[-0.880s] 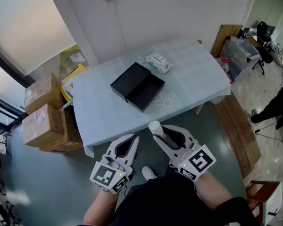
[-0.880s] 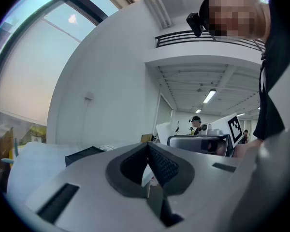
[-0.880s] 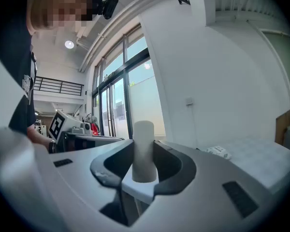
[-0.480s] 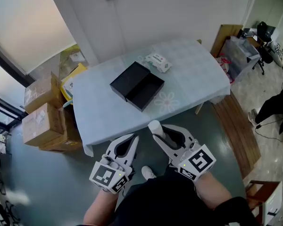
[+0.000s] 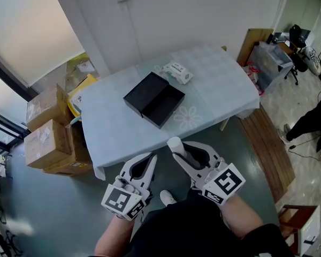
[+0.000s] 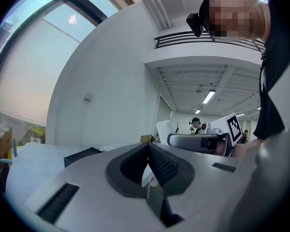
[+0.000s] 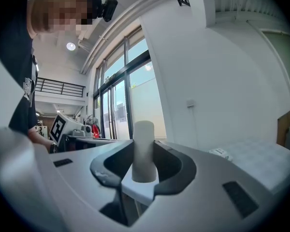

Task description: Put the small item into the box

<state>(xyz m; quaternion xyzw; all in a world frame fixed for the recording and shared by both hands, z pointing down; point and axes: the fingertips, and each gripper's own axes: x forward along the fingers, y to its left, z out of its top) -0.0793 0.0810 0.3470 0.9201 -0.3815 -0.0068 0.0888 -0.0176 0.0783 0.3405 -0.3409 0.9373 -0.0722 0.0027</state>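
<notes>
While it stands upright between the pressing jaws of the right gripper [image 5: 179, 153], the white cylinder [image 7: 144, 139] stays near the person, short of the table [image 5: 123, 128]. On the table lies the open black box [image 5: 162, 106]. The left gripper [image 5: 151, 160] is closed and empty.

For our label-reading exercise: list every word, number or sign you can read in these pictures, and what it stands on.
Nothing here is readable.
White packet on the table: dark print, too small to read.
Cardboard boxes: white labels, too small to read.
Cubes on the left tongs and right tongs: square marker patterns, no words.
White cylinder in the right tongs: blank.
</notes>
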